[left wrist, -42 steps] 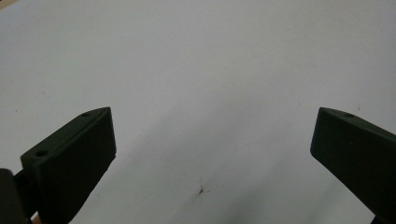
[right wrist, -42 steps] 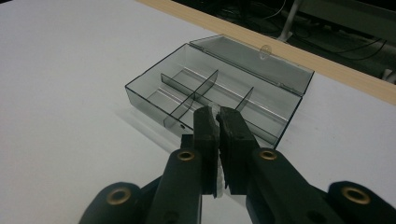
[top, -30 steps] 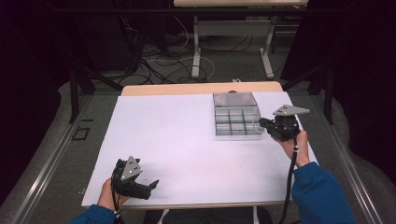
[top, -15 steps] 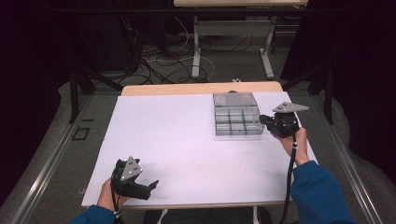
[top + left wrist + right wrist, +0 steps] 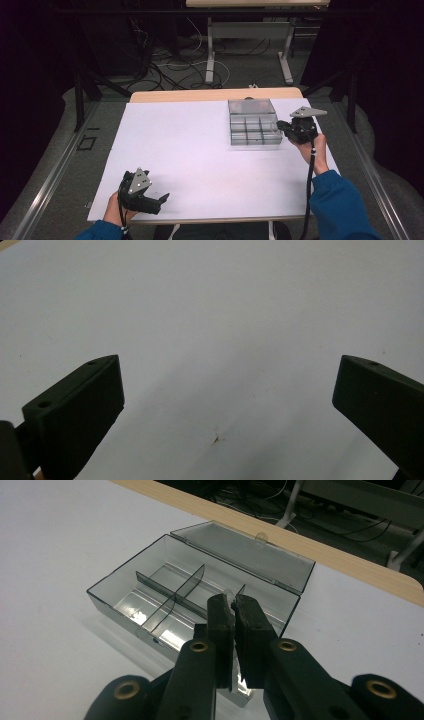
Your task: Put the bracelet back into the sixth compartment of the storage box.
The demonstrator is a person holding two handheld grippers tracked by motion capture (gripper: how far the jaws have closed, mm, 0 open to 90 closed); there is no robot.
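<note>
A clear grey compartment box (image 5: 253,129) stands open on the white table sheet (image 5: 200,145) at the right, its lid (image 5: 245,550) folded back. Dividers (image 5: 187,587) split its inside into cells. My right gripper (image 5: 281,126) hovers at the box's right edge; in the right gripper view its jaws are pressed together (image 5: 234,605) over the near cells, with a thin clear plastic piece (image 5: 229,596) pinched at the tips. My left gripper (image 5: 161,200) rests near the front left edge, jaws wide apart (image 5: 227,390) over bare sheet.
Beyond the sheet runs the table's wooden far edge (image 5: 215,95). Past it are cables (image 5: 165,65) on the floor and another table's legs (image 5: 210,50). A small dark mark (image 5: 216,439) sits on the sheet between the left jaws.
The right gripper has drifted very slightly toward the box. The left gripper has stayed where it was.
</note>
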